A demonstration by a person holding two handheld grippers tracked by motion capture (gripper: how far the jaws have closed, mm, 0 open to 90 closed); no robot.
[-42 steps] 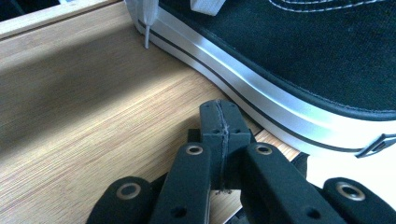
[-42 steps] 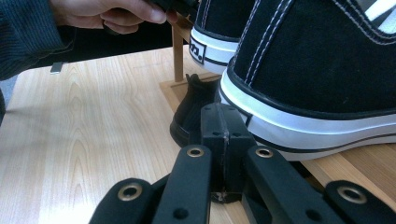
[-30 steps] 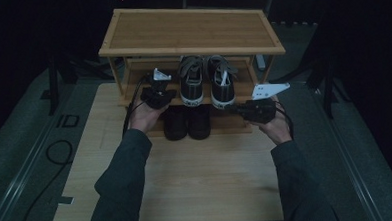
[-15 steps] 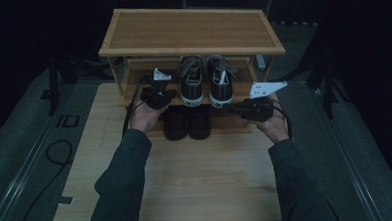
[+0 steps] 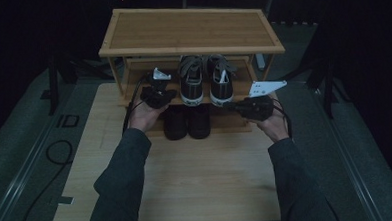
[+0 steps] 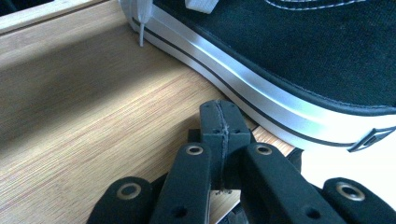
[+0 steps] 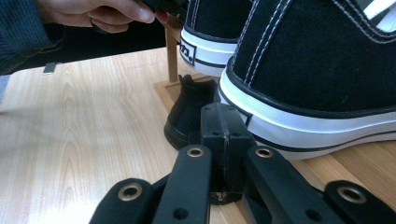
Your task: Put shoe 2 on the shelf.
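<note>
2 black sneakers point(image 5: 206, 82), white soles, white laces: upright side by side on rack's point(image 5: 190, 28) middle shelf, under its top board, heels toward the person. Left sneaker point(image 5: 191, 84) at 3 o'clock of left gripper point(image 5: 159, 95); right sneaker point(image 5: 220, 83) at 10 o'clock of right gripper point(image 5: 234, 107).

Dark grey ribbed sleeves, black left tool point(image 5: 158, 96) and right tool point(image 5: 251, 108), brass-ringed screws, grey three-cornered plates, trailing black cables
</note>
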